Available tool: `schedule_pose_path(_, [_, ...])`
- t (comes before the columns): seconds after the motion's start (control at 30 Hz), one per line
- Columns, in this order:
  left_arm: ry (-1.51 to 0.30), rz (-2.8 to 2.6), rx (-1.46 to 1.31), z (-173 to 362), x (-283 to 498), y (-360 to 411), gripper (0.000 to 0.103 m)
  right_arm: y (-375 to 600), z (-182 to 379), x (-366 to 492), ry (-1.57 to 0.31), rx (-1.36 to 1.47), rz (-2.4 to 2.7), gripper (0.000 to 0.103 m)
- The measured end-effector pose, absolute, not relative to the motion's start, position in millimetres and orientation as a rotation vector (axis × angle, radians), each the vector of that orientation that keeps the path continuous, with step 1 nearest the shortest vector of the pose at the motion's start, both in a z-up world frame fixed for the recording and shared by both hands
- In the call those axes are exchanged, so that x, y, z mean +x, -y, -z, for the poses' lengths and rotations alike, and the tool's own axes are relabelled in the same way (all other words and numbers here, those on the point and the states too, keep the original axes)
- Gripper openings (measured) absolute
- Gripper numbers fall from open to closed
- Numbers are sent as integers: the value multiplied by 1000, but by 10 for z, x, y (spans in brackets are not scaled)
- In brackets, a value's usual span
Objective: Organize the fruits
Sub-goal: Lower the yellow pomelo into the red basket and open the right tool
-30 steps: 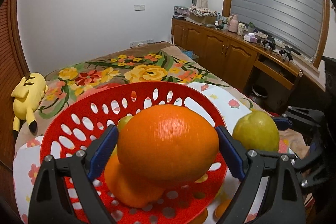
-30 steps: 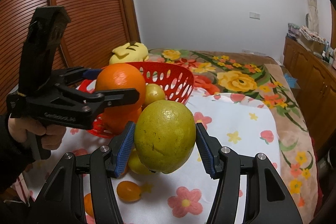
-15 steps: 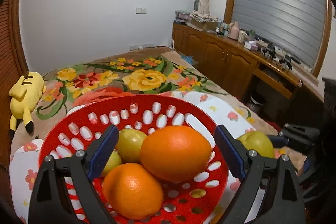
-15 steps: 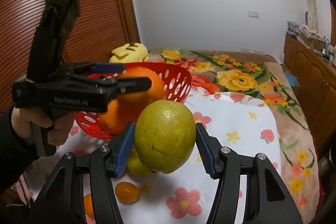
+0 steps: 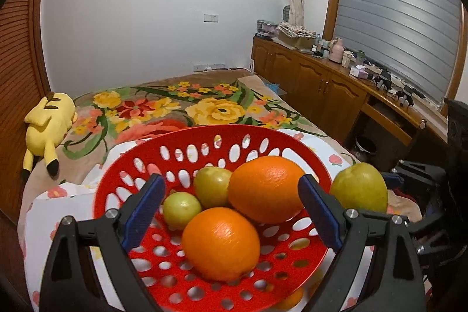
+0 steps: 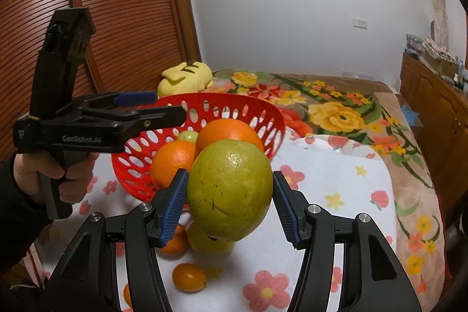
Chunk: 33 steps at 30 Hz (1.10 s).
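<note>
A red perforated basket (image 5: pixel 187 136) holds two oranges, one large (image 5: pixel 266 189) and one nearer (image 5: pixel 220 243), beside two small green-yellow fruits (image 5: pixel 212 183). My left gripper (image 5: pixel 231 212) hovers open over the basket's near side, with nothing between its blue pads. In the right wrist view the left gripper (image 6: pixel 163 107) reaches over the basket (image 6: pixel 234 100) from the left, held by a hand. My right gripper (image 6: pixel 229 203) is shut on a large green fruit (image 6: pixel 229 189), in the air to the right of the basket. The left wrist view also shows that green fruit (image 5: pixel 359 189).
On the white flowered cloth (image 6: pixel 321 180) under my right gripper lie a small orange fruit (image 6: pixel 188 277), another orange (image 6: pixel 175 243) and a yellow-green fruit (image 6: pixel 209 243). A yellow plush toy (image 5: pixel 49 119) lies on the floral blanket. Wooden cabinets (image 5: pixel 316 86) stand at the right.
The large orange that was between my left gripper's pads now lies in the basket, and that gripper has drawn back from it. The right gripper and its green fruit have kept still.
</note>
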<state>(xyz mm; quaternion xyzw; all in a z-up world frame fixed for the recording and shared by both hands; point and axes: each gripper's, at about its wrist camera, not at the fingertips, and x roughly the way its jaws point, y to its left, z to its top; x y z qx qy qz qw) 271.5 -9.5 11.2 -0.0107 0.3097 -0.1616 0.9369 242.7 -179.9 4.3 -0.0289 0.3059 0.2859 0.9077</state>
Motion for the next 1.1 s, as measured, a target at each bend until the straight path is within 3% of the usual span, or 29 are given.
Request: schedule_pose_path(1.1, [-611,249,-61,-32,2150,-580,93,1095,63,2497,-693,-151,-639,59])
